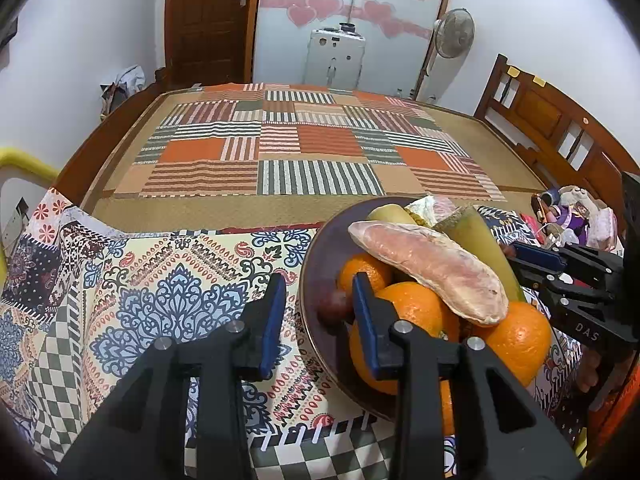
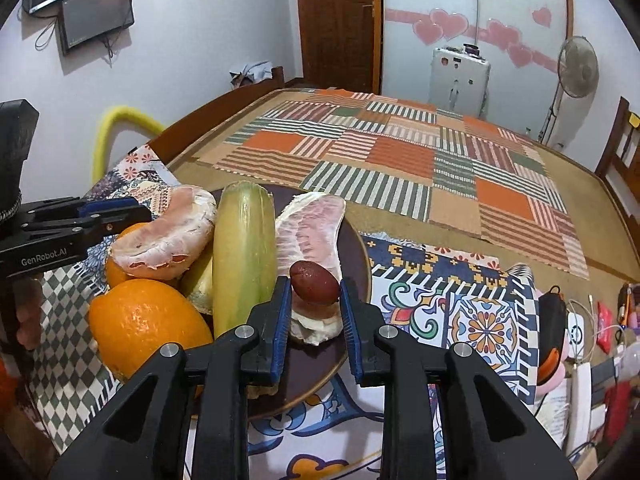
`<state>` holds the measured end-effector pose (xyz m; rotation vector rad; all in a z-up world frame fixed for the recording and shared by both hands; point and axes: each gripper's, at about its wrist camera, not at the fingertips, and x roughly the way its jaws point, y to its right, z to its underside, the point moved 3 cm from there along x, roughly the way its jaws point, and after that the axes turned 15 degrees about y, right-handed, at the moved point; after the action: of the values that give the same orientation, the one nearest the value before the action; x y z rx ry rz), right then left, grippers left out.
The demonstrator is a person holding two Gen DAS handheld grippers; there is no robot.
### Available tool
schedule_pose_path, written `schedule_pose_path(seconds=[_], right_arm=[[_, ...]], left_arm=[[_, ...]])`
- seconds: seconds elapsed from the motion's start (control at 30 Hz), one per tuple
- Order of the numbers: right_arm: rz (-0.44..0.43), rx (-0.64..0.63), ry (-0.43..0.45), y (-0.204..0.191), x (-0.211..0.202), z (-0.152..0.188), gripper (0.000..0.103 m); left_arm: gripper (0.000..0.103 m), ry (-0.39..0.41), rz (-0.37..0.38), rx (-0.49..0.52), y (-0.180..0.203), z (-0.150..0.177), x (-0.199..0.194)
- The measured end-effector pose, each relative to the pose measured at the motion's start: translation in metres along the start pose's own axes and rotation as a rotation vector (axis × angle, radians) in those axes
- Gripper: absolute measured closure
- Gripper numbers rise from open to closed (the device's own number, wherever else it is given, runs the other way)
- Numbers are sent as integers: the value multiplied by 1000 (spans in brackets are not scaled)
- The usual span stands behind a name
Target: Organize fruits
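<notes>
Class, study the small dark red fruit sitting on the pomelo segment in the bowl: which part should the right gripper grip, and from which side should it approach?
Grip the dark red fruit across its short rounded middle, coming from the near rim of the bowl. It lies with its long axis sideways, exposed atop the pomelo segment, and the right gripper already brackets it with open jaws.

Both tools are matte black plastic with angular, ribbed frames. The left tongs (image 1: pixel 318 312) carry blue pads (image 1: pixel 276 320) on the inner faces and round silver screw heads on the knuckles. The right tongs (image 2: pixel 314 312) are built alike, with ridged blue pads (image 2: pixel 282 328). White lettering reads "GenRobot.AI" on the left tool's side and "DAS" on the right's
</notes>
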<state>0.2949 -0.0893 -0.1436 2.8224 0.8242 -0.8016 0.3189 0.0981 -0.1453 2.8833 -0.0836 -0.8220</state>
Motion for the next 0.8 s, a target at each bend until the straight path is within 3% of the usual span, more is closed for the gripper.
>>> schedule_pose_path(seconds=[0.17,0.33,0.53,0.8], right_arm=[[-1,9,14,2,-6,-3,75],[16,5,72,-1,-31,-14,70],[33,-5,195,-19,-94,-35,69],[44,-2,441,-59,-211,-56,69]], left_arm=[[69,6,-5,3,-1,0,-7],[69,63,-28,32,7,-4,-37],[69,201,-45,91,34,-15,-111],[66,448,-40,137,76,-27,-242]])
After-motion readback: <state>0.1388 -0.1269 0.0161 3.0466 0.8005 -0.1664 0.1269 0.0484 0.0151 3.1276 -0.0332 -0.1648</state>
